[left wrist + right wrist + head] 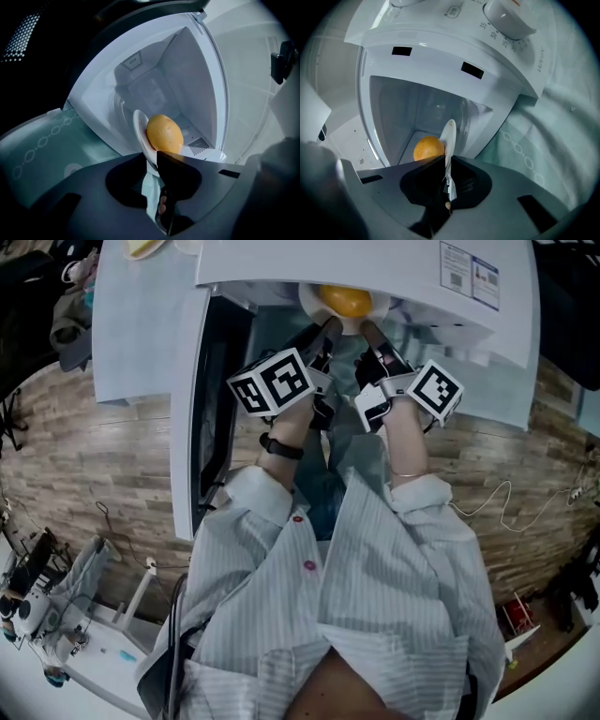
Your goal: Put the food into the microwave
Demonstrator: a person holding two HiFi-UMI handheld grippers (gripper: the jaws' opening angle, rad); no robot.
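A round yellow-orange food [345, 300] lies on a small white plate [309, 302] at the mouth of the open white microwave [412, 268]. My left gripper [328, 330] pinches the plate's left rim and my right gripper [367, 332] its right rim. In the left gripper view the plate [139, 127] stands edge-on with the food [164, 133] against it, in front of the lit cavity [178, 70]; the left gripper [157, 158] is shut on the rim. In the right gripper view the plate [449, 135] and food [427, 148] show the same way, with the right gripper [445, 161] shut on the rim.
The microwave door [202, 399] hangs open at the left. A teal patterned cloth [42, 140] covers the table under the microwave. Control dials [506, 16] sit above the opening in the right gripper view. Wooden floor [84, 446] with gear and cables lies around.
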